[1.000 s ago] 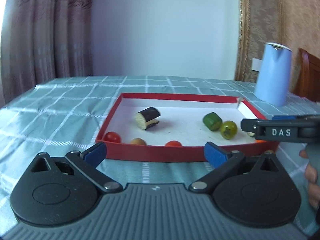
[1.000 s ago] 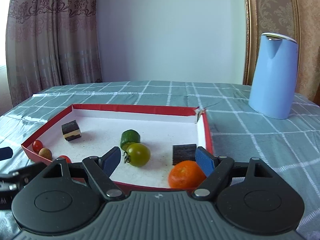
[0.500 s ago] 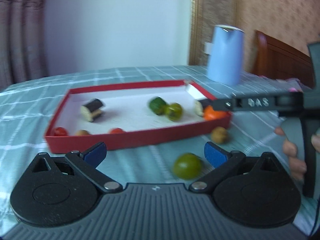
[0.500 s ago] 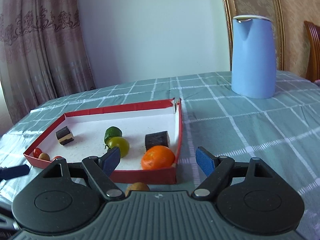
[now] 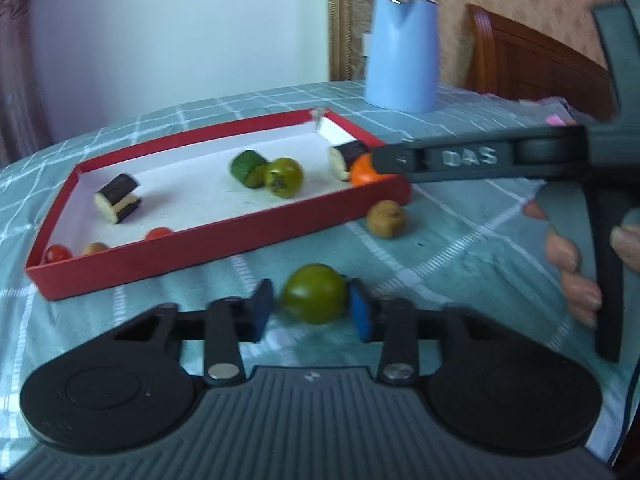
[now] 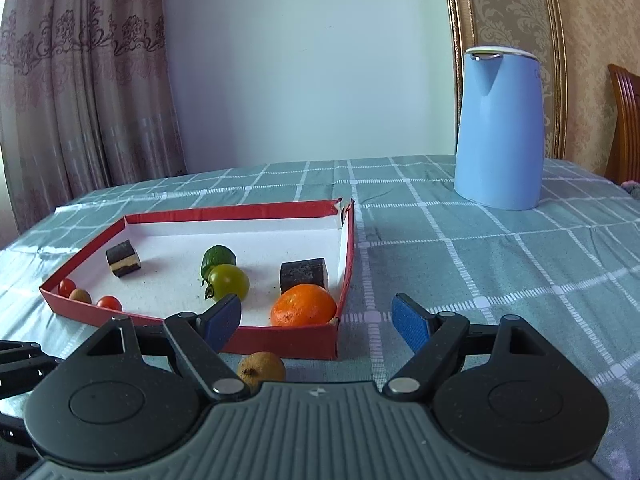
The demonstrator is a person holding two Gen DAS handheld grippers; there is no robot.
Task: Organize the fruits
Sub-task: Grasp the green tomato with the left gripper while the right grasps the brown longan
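My left gripper (image 5: 312, 311) has its blue pads against both sides of a green tomato (image 5: 314, 298) that lies on the tablecloth in front of the red tray (image 5: 224, 246). A brown kiwi-like fruit (image 5: 387, 218) lies outside the tray by its near right corner; it also shows in the right wrist view (image 6: 261, 368). In the tray are an orange (image 6: 303, 305), a second green tomato (image 6: 228, 282), a green chunk (image 6: 218, 257), two dark eggplant pieces (image 6: 123, 263), small red tomatoes (image 6: 109, 303). My right gripper (image 6: 318, 322) is open and empty above the tray's near right corner.
A tall light-blue kettle (image 6: 500, 128) stands on the checked tablecloth behind and right of the tray. A wooden chair (image 5: 536, 64) is at the table's right side. Curtains (image 6: 80, 92) hang at the far left. The right gripper's body (image 5: 500, 156) crosses the left wrist view.
My left gripper swung right and down off the tray front and closed its fingers around the green tomato on the cloth. My right gripper pulled back slightly, still open.
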